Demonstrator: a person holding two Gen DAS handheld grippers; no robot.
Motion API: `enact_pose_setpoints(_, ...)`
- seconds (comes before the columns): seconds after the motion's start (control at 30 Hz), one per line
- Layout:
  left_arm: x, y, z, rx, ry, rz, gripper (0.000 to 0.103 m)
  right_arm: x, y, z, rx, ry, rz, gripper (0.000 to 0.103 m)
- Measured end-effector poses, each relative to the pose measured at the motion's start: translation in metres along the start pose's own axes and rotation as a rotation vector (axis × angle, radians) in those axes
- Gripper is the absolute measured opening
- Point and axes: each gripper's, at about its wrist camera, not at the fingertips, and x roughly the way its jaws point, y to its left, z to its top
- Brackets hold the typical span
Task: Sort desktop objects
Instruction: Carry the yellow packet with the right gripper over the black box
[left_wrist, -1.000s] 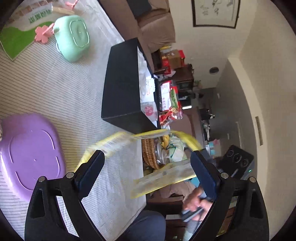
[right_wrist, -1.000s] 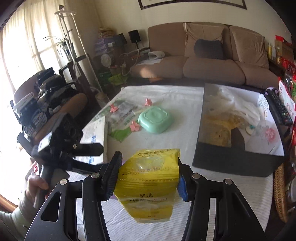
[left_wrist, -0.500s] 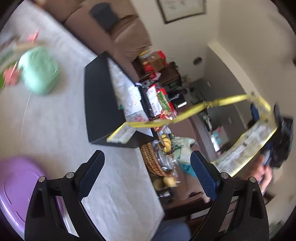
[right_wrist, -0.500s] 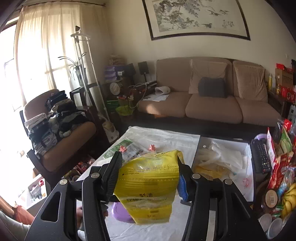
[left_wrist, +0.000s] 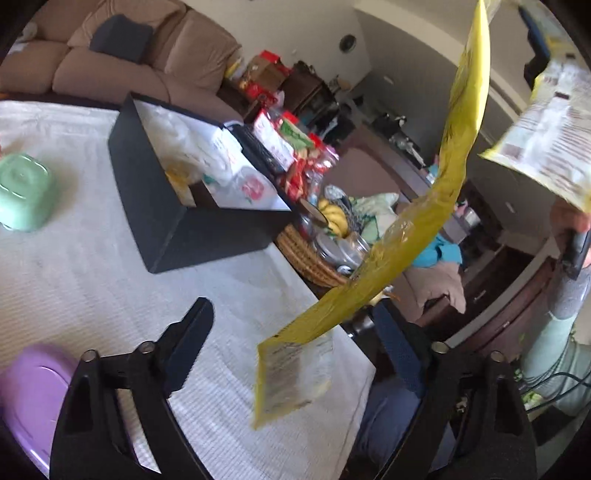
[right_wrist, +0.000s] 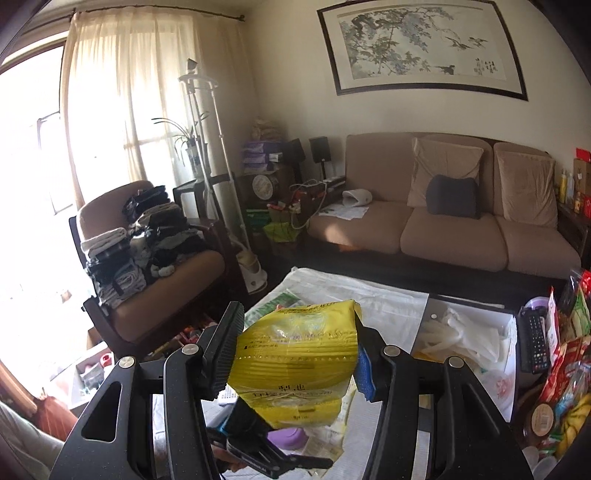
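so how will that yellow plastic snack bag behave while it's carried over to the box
The yellow plastic snack bag probably stays floppy: in the left wrist view it hangs in a long curve. It seems light, since the right gripper holds it up by a side pinch alone. The glossy film may slip, so the grip should stay firm.

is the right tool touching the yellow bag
Touching. The right wrist view shows the right tool with both pads pressed against the sides of the yellow bag, which hangs clamped between them above the table.
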Motion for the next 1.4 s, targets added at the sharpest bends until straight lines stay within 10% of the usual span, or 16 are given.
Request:
enact_pose_setpoints(0.37,0.021,-0.046,-0.02,0.009,0.057,-0.194,0.037,0.011,-0.024,-0.012,0.052,0.002,-0.035,0.055)
enact_pose_setpoints(0.87,0.018,-0.073,-0.029,-0.087,0.018,-0.599,0.035,0.012,-0.049,-0.081,0.057,0.093,-0.08,0.055)
enact_pose_setpoints(1.13,0.006,-0.056,-0.017,-0.153,-0.043,-0.559,0.036,-0.004,-0.073,-0.126,0.135,0.142,-0.057,0.055)
enact_pose_setpoints(1.2,-0.009,-0.066,-0.017,-0.066,-0.041,-0.503,0.043,-0.009,-0.079,-0.127,0.131,0.126,-0.064,0.055)
enact_pose_setpoints(1.3,-0.021,-0.091,-0.024,0.089,0.002,-0.327,0.079,-0.02,-0.083,-0.121,0.118,0.089,-0.056,0.055)
enact_pose_setpoints(1.4,-0.017,-0.094,-0.031,0.092,0.028,-0.245,0.082,-0.03,-0.086,-0.104,0.077,0.06,-0.048,0.055)
